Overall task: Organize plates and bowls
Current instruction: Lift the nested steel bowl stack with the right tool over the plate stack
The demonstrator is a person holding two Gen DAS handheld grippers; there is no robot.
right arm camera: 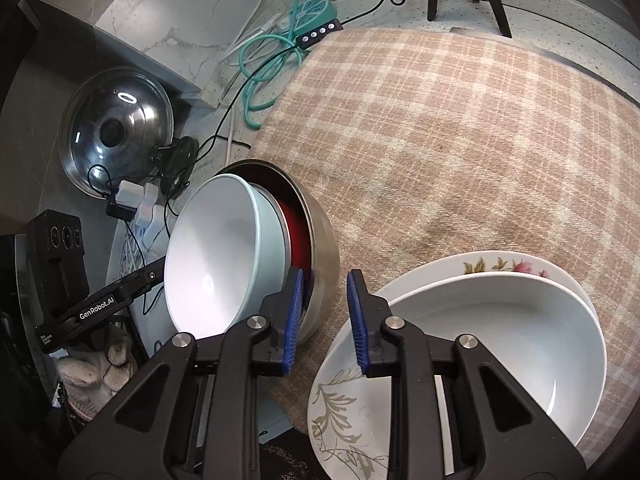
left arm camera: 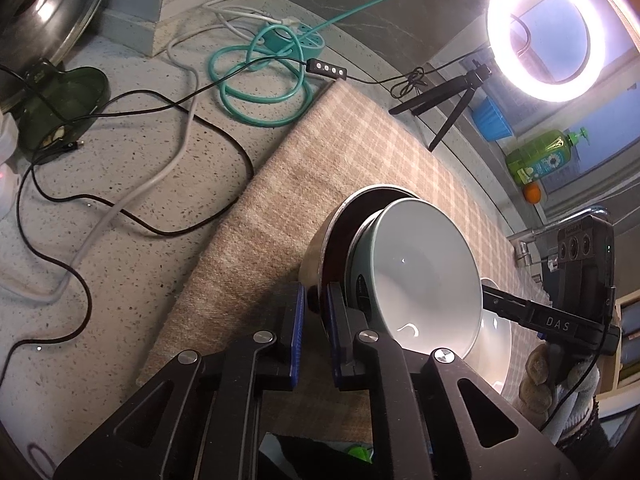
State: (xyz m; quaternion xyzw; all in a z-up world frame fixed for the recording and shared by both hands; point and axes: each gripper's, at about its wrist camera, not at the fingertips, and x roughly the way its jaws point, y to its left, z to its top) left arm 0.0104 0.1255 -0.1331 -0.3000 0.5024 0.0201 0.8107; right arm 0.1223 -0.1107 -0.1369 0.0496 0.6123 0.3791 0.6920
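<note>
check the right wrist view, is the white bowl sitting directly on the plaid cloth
No, the white bowl rests on a floral plate, and only the plate lies on the plaid cloth.

Tilted steel bowl (right arm camera: 320, 240) holding pale blue bowl (right arm camera: 216, 256), at checked cloth's (right arm camera: 460, 140) left edge, white bowl (right arm camera: 496, 340) on floral plate (right arm camera: 344, 420) near front edge

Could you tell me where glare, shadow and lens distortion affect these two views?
Left wrist view: the ring light blows out to white at upper right, the pale bowl carries small highlights, and the corners fall dark. Right wrist view: softer, even light; the pot lid mirrors a ring-shaped glint; fisheye bends the checked cloth lines into curves.
</note>
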